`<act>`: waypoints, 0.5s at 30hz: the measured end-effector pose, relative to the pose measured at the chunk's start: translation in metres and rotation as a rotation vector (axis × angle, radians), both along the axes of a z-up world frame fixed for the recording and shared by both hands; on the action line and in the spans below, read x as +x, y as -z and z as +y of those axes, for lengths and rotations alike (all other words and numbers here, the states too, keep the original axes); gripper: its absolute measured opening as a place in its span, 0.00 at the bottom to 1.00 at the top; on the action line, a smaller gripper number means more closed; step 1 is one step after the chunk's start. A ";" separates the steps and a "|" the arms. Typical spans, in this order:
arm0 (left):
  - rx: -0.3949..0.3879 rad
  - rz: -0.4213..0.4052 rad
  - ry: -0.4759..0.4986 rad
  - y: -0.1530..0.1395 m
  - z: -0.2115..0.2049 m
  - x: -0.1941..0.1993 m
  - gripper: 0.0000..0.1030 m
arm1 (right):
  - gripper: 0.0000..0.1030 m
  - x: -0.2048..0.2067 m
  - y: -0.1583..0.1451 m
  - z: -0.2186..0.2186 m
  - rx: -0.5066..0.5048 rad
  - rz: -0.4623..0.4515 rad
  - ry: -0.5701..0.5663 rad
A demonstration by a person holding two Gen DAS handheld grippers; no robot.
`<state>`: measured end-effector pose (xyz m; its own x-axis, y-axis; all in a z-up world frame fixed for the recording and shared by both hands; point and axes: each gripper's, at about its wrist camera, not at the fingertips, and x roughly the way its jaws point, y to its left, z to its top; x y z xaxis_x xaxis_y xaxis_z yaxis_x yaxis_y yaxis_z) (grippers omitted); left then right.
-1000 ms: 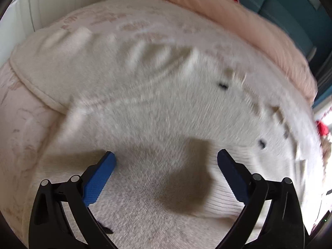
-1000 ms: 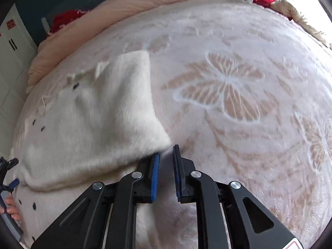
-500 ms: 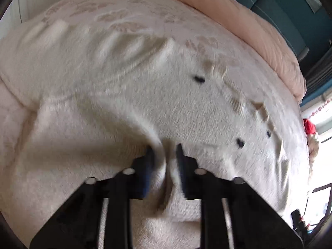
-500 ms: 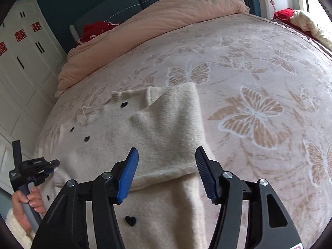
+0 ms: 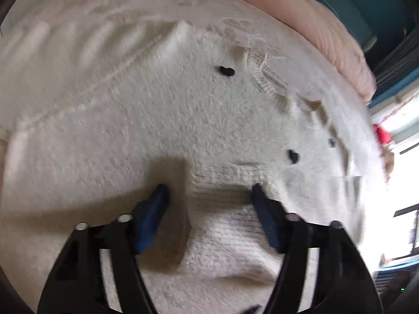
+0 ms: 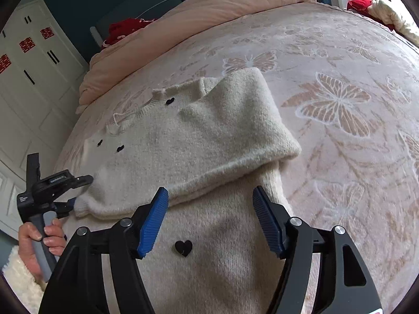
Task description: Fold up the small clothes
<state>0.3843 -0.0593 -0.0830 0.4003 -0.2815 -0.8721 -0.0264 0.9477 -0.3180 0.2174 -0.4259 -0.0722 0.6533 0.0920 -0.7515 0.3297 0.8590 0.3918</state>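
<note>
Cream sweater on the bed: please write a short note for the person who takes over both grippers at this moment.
Left gripper: jaws just reopened, over the sleeve cuff, holding nothing.
Right gripper: jaws just opened, empty, above the folded sleeve's edge.
Cream sweater lies flat on the butterfly blanket.
Done: right-hand sleeve folded across the chest.
Left: other sleeve, it seems, then fold the body.

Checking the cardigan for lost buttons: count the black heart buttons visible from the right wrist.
4: one near the collar, two by the left edge, one on the lower panel. The folded-over sleeve may hide more.
</note>
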 end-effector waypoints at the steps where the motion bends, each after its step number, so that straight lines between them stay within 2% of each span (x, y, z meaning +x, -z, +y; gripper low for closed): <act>1: -0.005 -0.012 0.032 -0.004 -0.004 0.002 0.15 | 0.64 -0.001 0.001 0.000 -0.001 0.006 0.001; 2: -0.020 -0.011 0.039 -0.010 -0.004 0.005 0.09 | 0.64 -0.002 0.002 -0.001 -0.003 0.009 0.003; 3: -0.046 -0.031 0.026 -0.019 0.000 0.006 0.09 | 0.64 -0.001 0.001 -0.002 -0.003 0.007 0.006; 6: -0.111 -0.186 0.036 -0.064 0.013 0.011 0.04 | 0.64 0.005 -0.003 -0.007 -0.012 -0.020 0.014; 8: -0.077 -0.285 0.032 -0.087 0.019 0.014 0.04 | 0.64 0.012 -0.005 -0.008 -0.023 -0.033 0.011; 9: -0.034 -0.323 0.034 -0.092 0.018 0.019 0.05 | 0.64 0.015 -0.005 -0.007 -0.031 -0.034 0.007; 10: 0.022 -0.317 0.053 -0.084 0.016 0.027 0.06 | 0.64 0.018 -0.003 -0.005 -0.038 -0.032 0.000; 13: 0.104 -0.152 0.095 -0.028 0.019 0.046 0.07 | 0.61 0.025 -0.002 0.001 -0.002 -0.045 -0.022; 14: 0.124 -0.111 0.081 -0.010 0.023 0.046 0.08 | 0.57 0.028 -0.003 0.004 -0.001 -0.053 -0.031; 15: 0.096 -0.122 0.052 -0.004 0.031 0.040 0.09 | 0.54 0.032 -0.005 0.007 -0.012 -0.060 -0.047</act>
